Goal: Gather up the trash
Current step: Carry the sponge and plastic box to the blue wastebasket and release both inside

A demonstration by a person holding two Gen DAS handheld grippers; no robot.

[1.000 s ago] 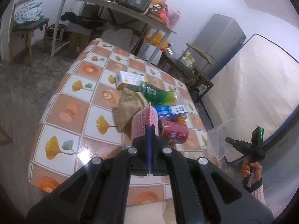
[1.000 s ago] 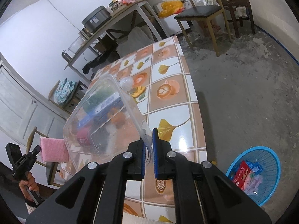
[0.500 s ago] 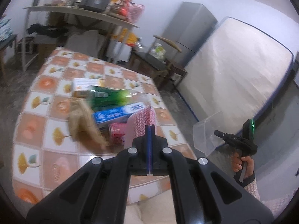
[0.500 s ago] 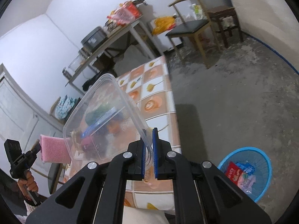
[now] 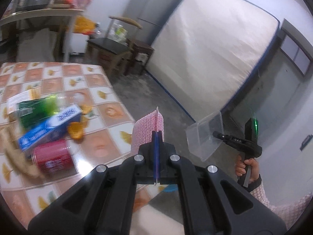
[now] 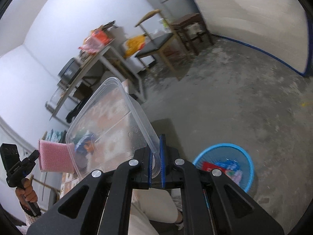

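While both hands swing away from the table [image 5: 109, 105] toward the open floor, the stock reads as follows, largest first: mattress [image 5: 215, 54], leaning on the wall, no part in the job; table, tiled cloth, now slid to the left of the left view where a second ago it filled the middle; bin [image 6: 248, 168], blue mesh, on the floor at the lower right of the right view, already holding a red packet and other wrappers, nearer and larger in frame than a second ago; tub [image 6: 109, 129], clear plastic, empty, one rim corner pinched between the closed pads of the right tongs [image 6: 156, 156], carried off the table edge and tilted; blue box [image 5: 49, 127], green bottle [image 5: 35, 111], red can [image 5: 51, 155] and a brown paper scrap [image 5: 13, 156], all left lying together near the table's near side, blurred; cloth [image 5: 147, 131], pink, waffle-textured, folded and clamped upright in the closed left tongs [image 5: 157, 137], clear of the table. Reading of the change: two items are lifted and in transit, and the turn toward the bin suggests a drop there comes next, though neither tong is over it yet. Remainder: the clustered trash on the table is uncollected, so the job looks well short of done.
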